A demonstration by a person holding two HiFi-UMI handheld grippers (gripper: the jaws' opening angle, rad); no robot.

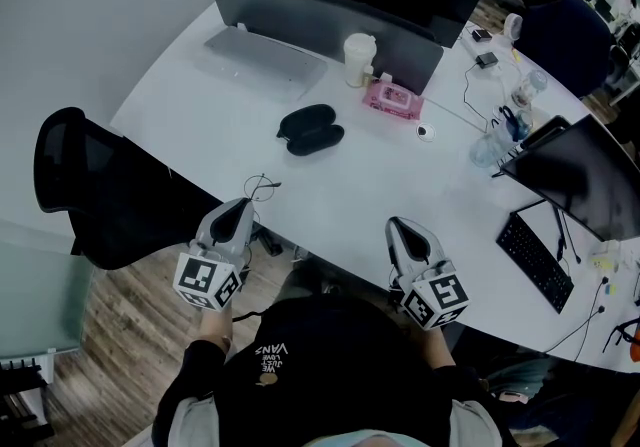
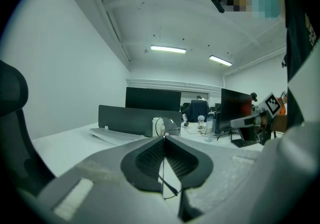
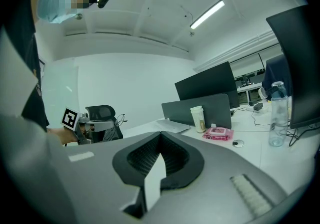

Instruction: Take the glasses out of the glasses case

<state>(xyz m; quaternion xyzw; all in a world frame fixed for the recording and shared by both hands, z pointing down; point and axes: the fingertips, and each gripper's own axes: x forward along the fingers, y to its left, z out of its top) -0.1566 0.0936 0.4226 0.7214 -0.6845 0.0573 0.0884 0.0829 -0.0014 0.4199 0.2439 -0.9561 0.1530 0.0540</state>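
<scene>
a person stands at the near edge of a curved white worktop (image 1: 330,185), a hand-held gripper in each hand. the left hand-held gripper (image 1: 245,203) is over the worktop's near edge, its jaws pressed together on a pair of thin wire-framed glasses (image 1: 262,185). in the left gripper view a fine dark wire arm runs down between the closed black pads (image 2: 150,158), and a clear lens of the glasses (image 2: 169,127) shows just past the tips, so the glasses hang in the air at the jaw tips, off the worktop.

the black oval hard-shell glasses case (image 1: 310,128) lies open farther in on the worktop, its two halves side by side, well apart from the glasses and from both grippers.

the right hand-held gripper (image 1: 395,225) is at the near edge to the right, level with the left one. in the right gripper view its jaws (image 3: 160,135) meet at the tips and nothing is between them.

beyond the case stand a white lidded cup (image 1: 359,59) and, just beside it, a pink pack of wipes (image 1: 392,98), both in front of a dark grey screen panel (image 1: 320,20). a clear plastic bottle (image 1: 492,145) stands near the right side. a black mesh office chair (image 1: 75,185) is off the worktop's left edge, and a black keyboard (image 1: 535,260) lies at the right.
</scene>
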